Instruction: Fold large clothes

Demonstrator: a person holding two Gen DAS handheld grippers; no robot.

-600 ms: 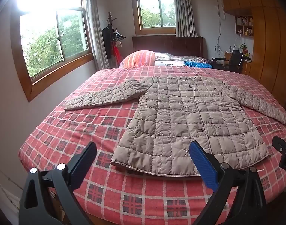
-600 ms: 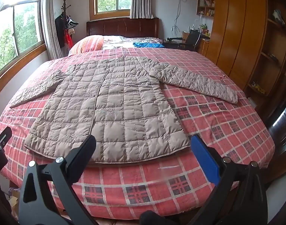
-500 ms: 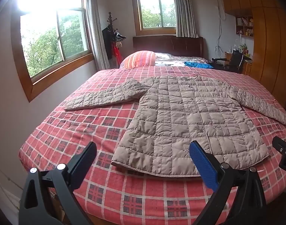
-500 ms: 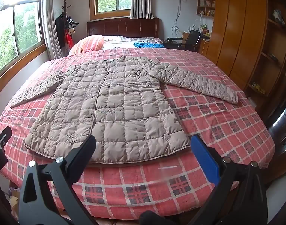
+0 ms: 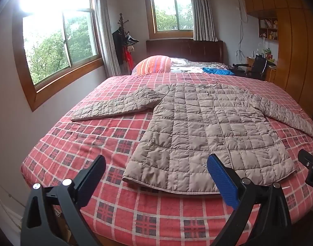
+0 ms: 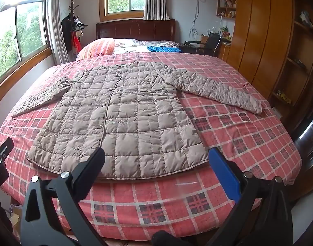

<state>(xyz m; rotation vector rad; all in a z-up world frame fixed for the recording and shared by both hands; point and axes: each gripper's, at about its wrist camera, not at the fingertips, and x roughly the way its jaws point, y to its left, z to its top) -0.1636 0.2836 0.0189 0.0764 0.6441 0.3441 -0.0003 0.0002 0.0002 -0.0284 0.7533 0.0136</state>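
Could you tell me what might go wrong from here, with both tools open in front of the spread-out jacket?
1. The quilted jacket looks puffy and slick, so a shallow pinch by the right tool or left tool may slip off.
2. Its hem lies at the bed's near edge; a tug toward the person could drag it off the plaid bedspread.
3. Both sleeves are spread wide, so folds may come out uneven.

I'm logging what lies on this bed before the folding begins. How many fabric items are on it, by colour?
Beige quilted jacket: 1
Orange striped pillow: 1
Blue cloth: 1
Total: 3, all on the red checked bedspread. Both tongs, left and right, hover open, short of the jacket's hem.
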